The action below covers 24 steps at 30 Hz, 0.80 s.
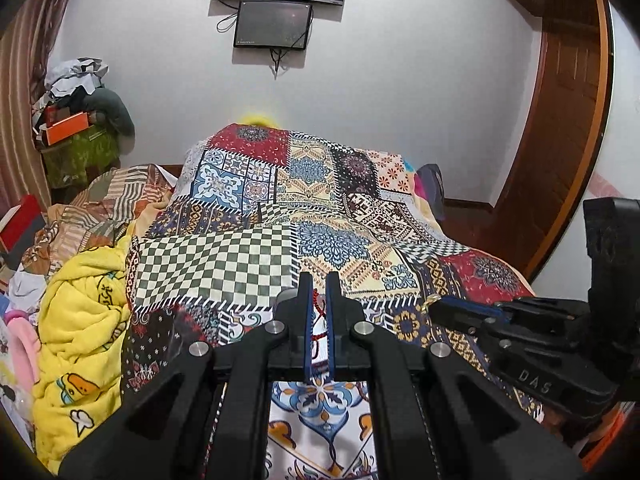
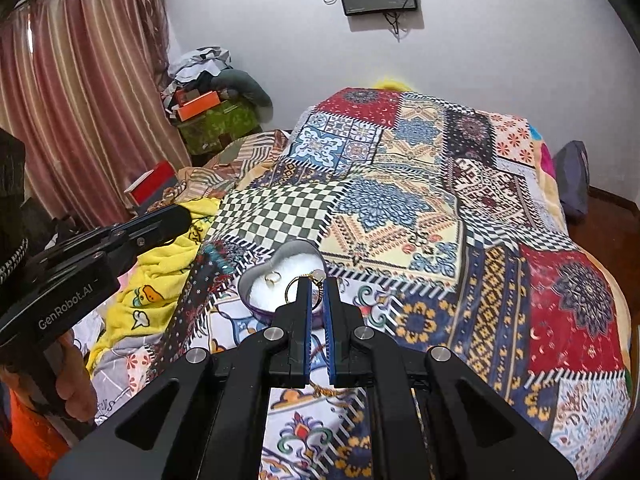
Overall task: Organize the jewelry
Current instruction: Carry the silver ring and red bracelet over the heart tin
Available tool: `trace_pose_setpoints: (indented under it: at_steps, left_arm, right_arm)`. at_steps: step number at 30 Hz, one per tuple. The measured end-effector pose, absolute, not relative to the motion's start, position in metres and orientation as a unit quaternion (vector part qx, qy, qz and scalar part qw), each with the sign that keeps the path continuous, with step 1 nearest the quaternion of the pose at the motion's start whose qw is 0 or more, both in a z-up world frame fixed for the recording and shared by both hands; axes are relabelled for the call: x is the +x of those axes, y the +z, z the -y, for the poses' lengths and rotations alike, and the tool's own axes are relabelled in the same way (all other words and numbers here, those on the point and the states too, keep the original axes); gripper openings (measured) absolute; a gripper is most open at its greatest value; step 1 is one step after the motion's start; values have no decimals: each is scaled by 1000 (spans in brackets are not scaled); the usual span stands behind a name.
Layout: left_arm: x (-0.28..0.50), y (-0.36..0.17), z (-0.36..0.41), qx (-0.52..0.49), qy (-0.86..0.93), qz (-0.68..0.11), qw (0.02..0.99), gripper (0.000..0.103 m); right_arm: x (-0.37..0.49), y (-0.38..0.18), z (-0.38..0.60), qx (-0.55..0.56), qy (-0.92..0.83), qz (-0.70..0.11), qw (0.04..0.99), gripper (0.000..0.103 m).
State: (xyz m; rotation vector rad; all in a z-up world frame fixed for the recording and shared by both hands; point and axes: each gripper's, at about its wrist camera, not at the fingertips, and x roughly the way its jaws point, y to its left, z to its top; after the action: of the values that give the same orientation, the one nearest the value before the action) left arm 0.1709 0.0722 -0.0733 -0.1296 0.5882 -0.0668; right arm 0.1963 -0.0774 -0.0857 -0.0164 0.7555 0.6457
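My right tongs (image 2: 318,282) pinch a gold ring (image 2: 303,288) over the heart-shaped dish (image 2: 256,280) on the bed: light, stiff, slippery, best held by its band. My left tongs (image 1: 318,280) clamp a limp red beaded strand (image 1: 318,312).

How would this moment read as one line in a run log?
left tool: shut on red cord | right tool: holds gold ring over heart box | small ring in box

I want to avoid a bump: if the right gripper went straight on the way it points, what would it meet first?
Most likely the heart-shaped jewelry box, lying open right past the right gripper. A gold bangle is already at its tips, so that may touch first; depth is hard to judge.
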Motion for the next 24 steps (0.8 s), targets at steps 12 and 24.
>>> trace_pose_setpoints:
  at_steps: [12, 24]
  left_arm:
    - [203, -97, -82, -75, -37, -313, 946, 4]
    - [227, -137, -95, -86, -30, -356, 930, 4]
  right_arm:
    - [214, -103, 49, -28, 328, -376, 866, 5]
    - [233, -134, 31, -41, 331, -410, 849, 5]
